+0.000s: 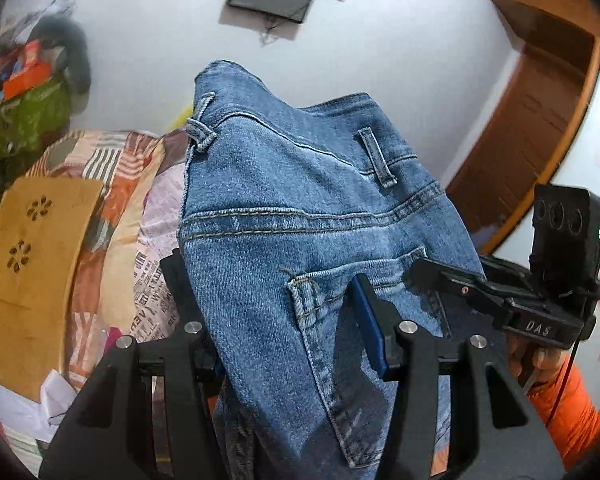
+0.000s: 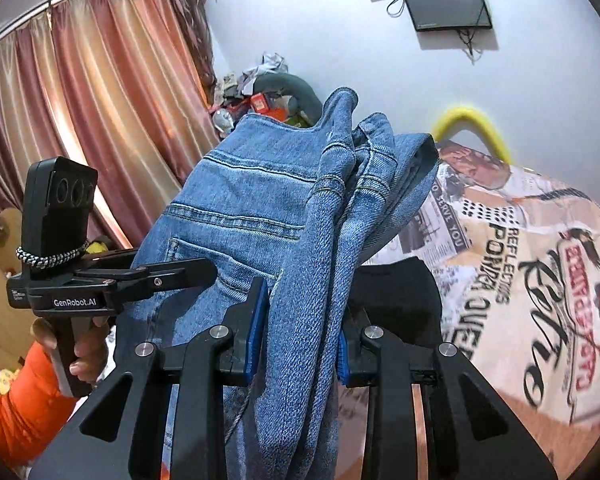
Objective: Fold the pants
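Note:
Blue denim pants (image 1: 300,208) hang in the air above the bed, waistband up, back pocket facing the left wrist view. My left gripper (image 1: 268,300) is shut on the waist part of the pants, denim filling the gap between its fingers. My right gripper (image 2: 302,312) is shut on a bunched fold of the same pants (image 2: 260,200). The right gripper also shows in the left wrist view (image 1: 500,300), close on the right. The left gripper shows in the right wrist view (image 2: 112,280), close on the left.
A bed with a printed newspaper-pattern sheet (image 2: 520,264) lies below and to the right. A brown cardboard piece (image 1: 32,240) and a striped cloth lie on the left. A cluttered pile (image 1: 24,80), curtains (image 2: 80,100) and a wooden door (image 1: 540,100) stand around.

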`<state>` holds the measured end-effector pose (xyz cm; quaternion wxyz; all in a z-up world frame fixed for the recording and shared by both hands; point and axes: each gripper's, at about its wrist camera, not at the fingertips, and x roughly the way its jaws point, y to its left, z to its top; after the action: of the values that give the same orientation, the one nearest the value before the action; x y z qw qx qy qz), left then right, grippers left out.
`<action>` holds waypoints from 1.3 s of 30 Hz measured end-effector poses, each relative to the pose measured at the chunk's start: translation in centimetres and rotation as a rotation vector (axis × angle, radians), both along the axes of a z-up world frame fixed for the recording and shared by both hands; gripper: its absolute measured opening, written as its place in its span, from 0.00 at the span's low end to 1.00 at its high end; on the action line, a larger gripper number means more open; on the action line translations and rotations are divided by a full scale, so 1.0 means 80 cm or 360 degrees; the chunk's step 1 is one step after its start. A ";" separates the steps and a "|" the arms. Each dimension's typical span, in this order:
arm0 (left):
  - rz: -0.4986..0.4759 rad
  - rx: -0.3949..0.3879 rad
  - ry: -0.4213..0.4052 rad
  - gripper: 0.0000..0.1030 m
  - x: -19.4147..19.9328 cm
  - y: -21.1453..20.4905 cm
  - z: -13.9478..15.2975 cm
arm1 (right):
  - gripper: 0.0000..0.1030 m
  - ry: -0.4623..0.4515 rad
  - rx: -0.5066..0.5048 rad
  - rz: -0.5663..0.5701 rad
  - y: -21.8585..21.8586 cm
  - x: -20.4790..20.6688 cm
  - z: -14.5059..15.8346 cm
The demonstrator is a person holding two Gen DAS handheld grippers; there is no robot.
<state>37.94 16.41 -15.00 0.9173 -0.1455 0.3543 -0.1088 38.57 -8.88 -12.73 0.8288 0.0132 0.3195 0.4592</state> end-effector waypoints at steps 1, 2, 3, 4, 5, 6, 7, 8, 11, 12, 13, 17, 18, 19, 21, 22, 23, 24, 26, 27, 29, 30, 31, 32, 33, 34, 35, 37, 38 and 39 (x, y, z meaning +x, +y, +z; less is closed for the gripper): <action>0.0020 -0.0014 0.0004 0.50 0.012 0.007 -0.007 | 0.25 0.0003 -0.0007 0.0005 0.006 0.009 -0.005; 0.0032 -0.0017 0.0008 0.50 0.023 0.013 -0.015 | 0.25 0.0013 -0.0015 0.0009 0.013 0.020 -0.010; 0.0040 -0.0021 0.0014 0.50 0.027 0.018 -0.022 | 0.25 0.0019 -0.0021 0.0010 0.018 0.028 -0.015; 0.0048 -0.0027 0.0026 0.50 0.035 0.021 -0.031 | 0.25 0.0026 -0.0038 0.0011 0.024 0.039 -0.023; 0.0052 -0.0029 0.0045 0.50 0.048 0.024 -0.042 | 0.25 0.0030 -0.0055 0.0011 0.028 0.046 -0.028; 0.0053 -0.0027 0.0057 0.50 0.058 0.026 -0.053 | 0.25 0.0033 -0.0074 0.0013 0.032 0.055 -0.035; 0.0057 -0.0029 0.0072 0.50 0.068 0.029 -0.064 | 0.25 0.0042 -0.0101 0.0014 0.037 0.066 -0.046; 0.0061 -0.0034 0.0092 0.50 0.081 0.032 -0.077 | 0.25 0.0055 -0.0118 0.0012 0.041 0.075 -0.053; 0.0054 -0.0039 0.0163 0.50 0.116 0.036 -0.117 | 0.25 0.0098 -0.0186 -0.0008 0.051 0.102 -0.082; 0.0054 -0.0052 0.0186 0.50 0.129 0.037 -0.132 | 0.25 0.0113 -0.0201 -0.0018 0.051 0.109 -0.092; 0.0054 -0.0067 0.0206 0.50 0.139 0.037 -0.143 | 0.25 0.0135 -0.0216 -0.0031 0.052 0.116 -0.103; 0.0064 -0.0144 0.0351 0.50 0.178 0.035 -0.211 | 0.25 0.0258 -0.0283 -0.0128 0.049 0.147 -0.151; 0.0070 -0.0157 0.0424 0.50 0.188 0.034 -0.233 | 0.26 0.0288 -0.0327 -0.0147 0.050 0.150 -0.163; 0.0078 -0.0145 0.0477 0.50 0.193 0.034 -0.247 | 0.26 0.0318 -0.0390 -0.0163 0.051 0.152 -0.175; 0.0104 -0.0082 0.0550 0.51 0.196 0.030 -0.270 | 0.29 0.0364 -0.0497 -0.0189 0.052 0.151 -0.195; 0.0103 -0.0084 0.0516 0.51 0.192 0.031 -0.272 | 0.30 0.0357 -0.0491 -0.0193 0.048 0.148 -0.197; 0.0115 -0.0103 0.0484 0.51 0.185 0.034 -0.268 | 0.30 0.0356 -0.0443 -0.0180 0.041 0.142 -0.193; 0.0123 -0.0111 0.0482 0.51 0.183 0.036 -0.267 | 0.30 0.0364 -0.0424 -0.0185 0.036 0.139 -0.190; 0.0133 -0.0082 0.0482 0.51 0.167 0.031 -0.247 | 0.30 0.0376 -0.0415 -0.0207 0.026 0.133 -0.182; 0.0141 -0.0044 0.0478 0.51 0.162 0.030 -0.240 | 0.30 0.0371 -0.0418 -0.0217 0.022 0.129 -0.177; 0.0155 0.0032 0.0456 0.51 0.155 0.031 -0.219 | 0.30 0.0340 -0.0424 -0.0250 0.013 0.118 -0.163; 0.0156 0.0061 0.0429 0.51 0.148 0.028 -0.207 | 0.30 0.0314 -0.0424 -0.0263 0.011 0.112 -0.154; 0.0163 0.0090 0.0401 0.51 0.139 0.025 -0.193 | 0.30 0.0270 -0.0416 -0.0272 0.005 0.100 -0.139; 0.0170 0.0120 0.0374 0.51 0.131 0.023 -0.181 | 0.30 0.0247 -0.0394 -0.0276 0.002 0.100 -0.133; 0.0172 0.0149 0.0343 0.51 0.124 0.021 -0.168 | 0.30 0.0225 -0.0357 -0.0281 -0.003 0.092 -0.119; 0.0170 0.0180 0.0294 0.51 0.110 0.017 -0.148 | 0.30 0.0209 -0.0332 -0.0286 -0.006 0.092 -0.110; 0.0167 0.0202 0.0253 0.51 0.099 0.012 -0.130 | 0.30 0.0171 -0.0303 -0.0294 -0.013 0.080 -0.093; 0.0155 0.0237 0.0142 0.51 0.072 0.003 -0.089 | 0.30 0.0083 -0.0264 -0.0309 -0.021 0.058 -0.060; 0.0150 0.0248 0.0089 0.51 0.059 -0.002 -0.068 | 0.30 0.0037 -0.0239 -0.0313 -0.024 0.046 -0.042; 0.0148 0.0259 0.0032 0.51 0.045 -0.007 -0.047 | 0.30 -0.0001 -0.0215 -0.0314 -0.027 0.034 -0.026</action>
<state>41.51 15.85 -18.72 0.9266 -0.0878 0.3639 -0.0356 41.28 -11.06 -14.79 0.8690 -0.0112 0.3467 0.3527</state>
